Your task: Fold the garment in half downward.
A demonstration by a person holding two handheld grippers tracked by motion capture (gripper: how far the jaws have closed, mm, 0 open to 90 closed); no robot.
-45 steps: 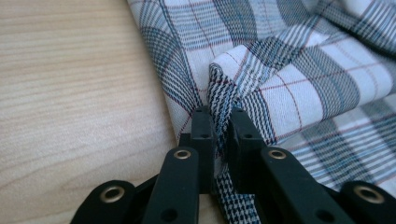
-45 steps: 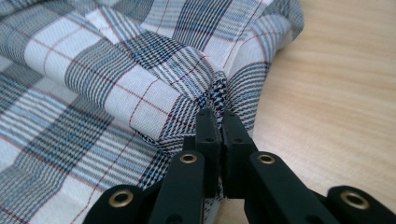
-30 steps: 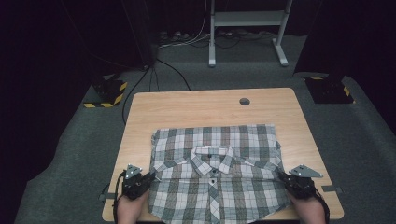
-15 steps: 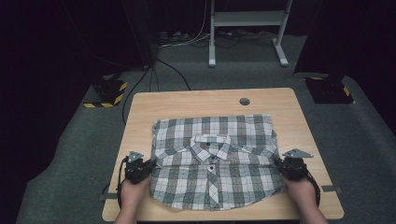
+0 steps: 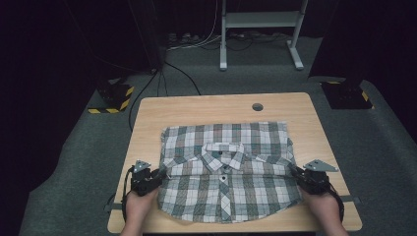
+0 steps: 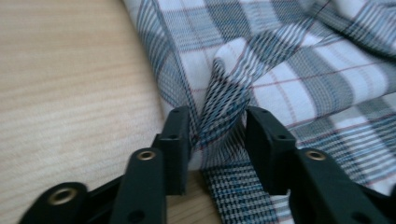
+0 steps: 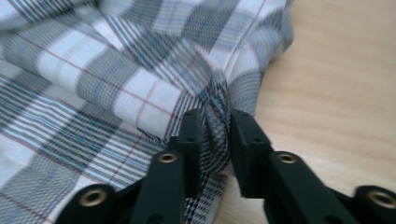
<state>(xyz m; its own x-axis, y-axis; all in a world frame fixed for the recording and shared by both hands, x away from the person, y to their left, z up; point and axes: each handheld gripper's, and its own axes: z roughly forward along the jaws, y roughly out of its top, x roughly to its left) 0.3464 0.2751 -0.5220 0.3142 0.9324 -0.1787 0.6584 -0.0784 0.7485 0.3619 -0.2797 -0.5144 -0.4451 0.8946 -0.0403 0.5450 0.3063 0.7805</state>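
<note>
While the plaid shirt point(image 5: 226, 172) lies folded, collar up, on the near half of the wooden table point(image 5: 196, 108), the left claw point(image 5: 156, 176) sits at its left edge, jaws just easing apart with a bunched fold between them. Right claw point(image 5: 298, 175) mirrors it, loosening around fabric at the right edge.

A folded plaid shirt point(image 5: 227, 169) lies on the wooden table point(image 5: 196, 105).
</note>
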